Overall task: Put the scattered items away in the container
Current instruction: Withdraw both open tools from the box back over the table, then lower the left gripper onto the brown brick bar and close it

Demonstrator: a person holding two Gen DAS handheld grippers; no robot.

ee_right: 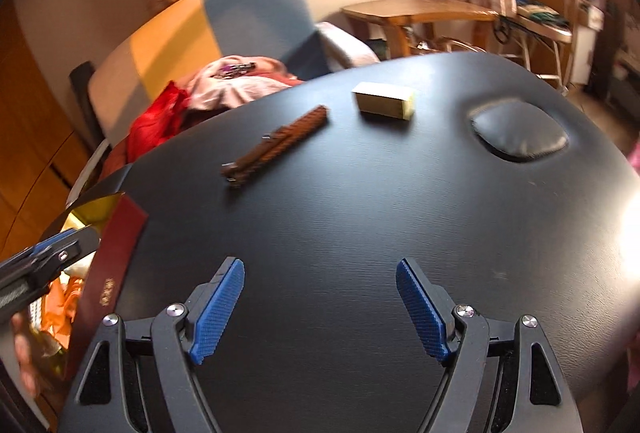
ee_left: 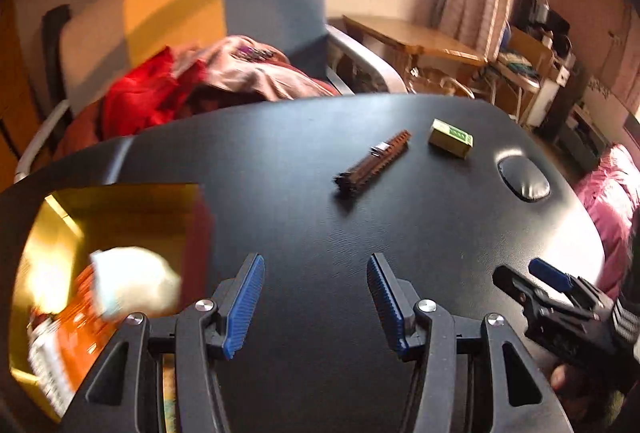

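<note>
Both grippers, left (ee_left: 316, 297) and right (ee_right: 320, 309), hang with fingers spread apart and nothing between them. 2 items lie on the black table (ee_left: 320, 233): a brown hair clip (ee_left: 374, 163) and a small yellowish box (ee_left: 451, 138) just beside it. Others already sit in the red-walled container (ee_left: 120, 225). Risk, as I judge it: the clip is slim and could pivot or skid from a shallow pinch.

The surface (ee_right: 360, 233) is black and smooth. A brown comb (ee_right: 276, 149) lies on it, and a small yellow box (ee_right: 384, 101) sits just beside the comb. A red and gold container (ee_left: 120, 209) sits at the left edge.
</note>
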